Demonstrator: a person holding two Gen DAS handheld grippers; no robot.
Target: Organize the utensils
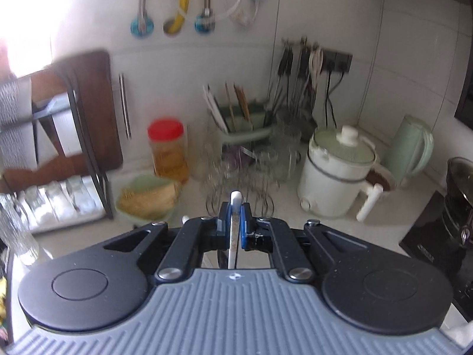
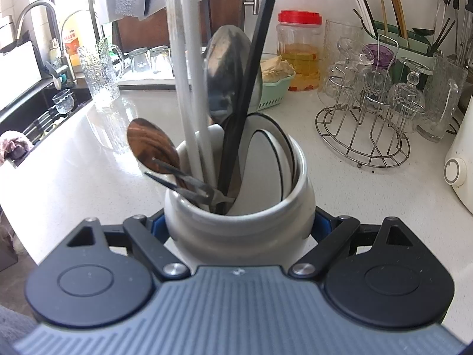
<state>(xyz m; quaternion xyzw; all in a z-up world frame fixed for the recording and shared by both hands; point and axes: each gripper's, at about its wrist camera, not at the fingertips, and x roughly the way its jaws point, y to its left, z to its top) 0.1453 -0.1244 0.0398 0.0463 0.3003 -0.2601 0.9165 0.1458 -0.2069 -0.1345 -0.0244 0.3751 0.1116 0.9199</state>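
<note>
Utensils are stood in a white crock [image 2: 236, 207] on the counter [image 2: 88, 162]: a wooden spoon [image 2: 152, 146], a steel spoon [image 2: 227, 71], a fork [image 2: 189, 182], white sticks [image 2: 189, 88] and black sticks [image 2: 248, 74]. The crock is clamped at its sides by the right gripper [image 2: 241, 224]. A white chopstick [image 1: 233, 230] is pinched by the left gripper [image 1: 234, 222], above a glass rack [image 1: 239, 195].

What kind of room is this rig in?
Almost certainly a home kitchen: a sink with a tap at the counter's end, a wire rack of upturned glasses, a small electric pot, and a crock of utensils.
</note>
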